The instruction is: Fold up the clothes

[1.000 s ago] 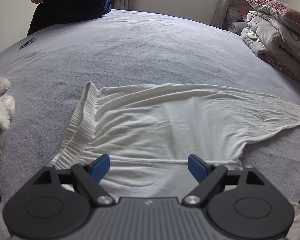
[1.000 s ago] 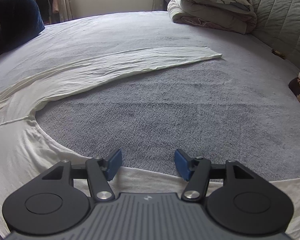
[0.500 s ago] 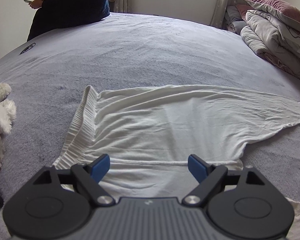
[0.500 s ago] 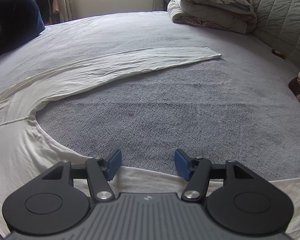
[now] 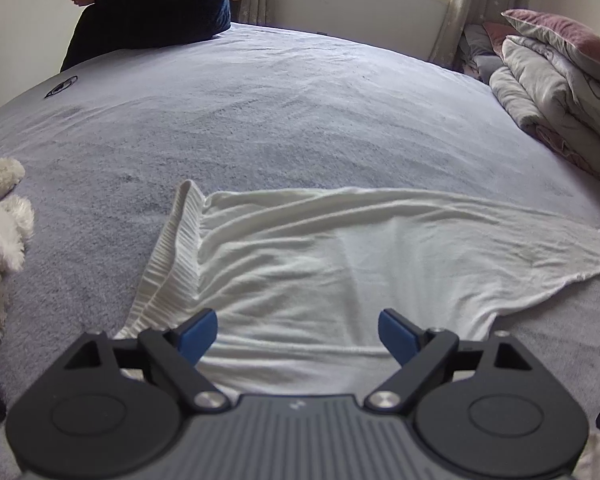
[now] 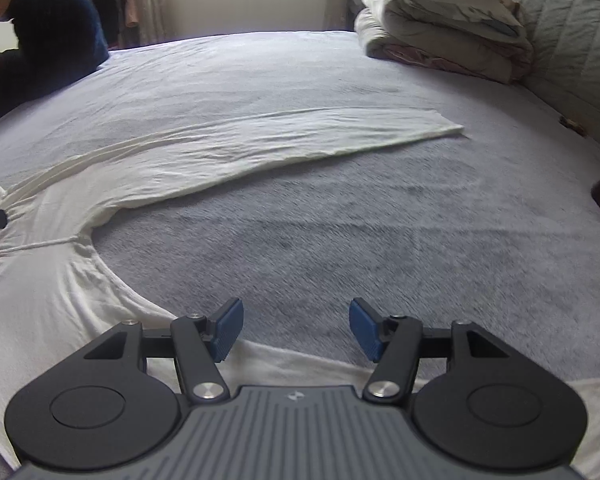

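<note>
Black hand-held gripper (image 5: 298, 334), blue pads (image 5: 198, 334), silver screws

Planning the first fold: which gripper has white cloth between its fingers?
The left gripper; white garment fills its gap. The right gripper frames grey bedcover.

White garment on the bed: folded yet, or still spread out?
Spread out. The white garment lies flat on the bed, one long section extended, nothing doubled over.

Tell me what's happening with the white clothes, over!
Left gripper open, over the white garment. Right gripper open at its edge, holding nothing. Garment spread flat on the bed, unfolded. Nothing on it; plush toy off to the side.
</note>
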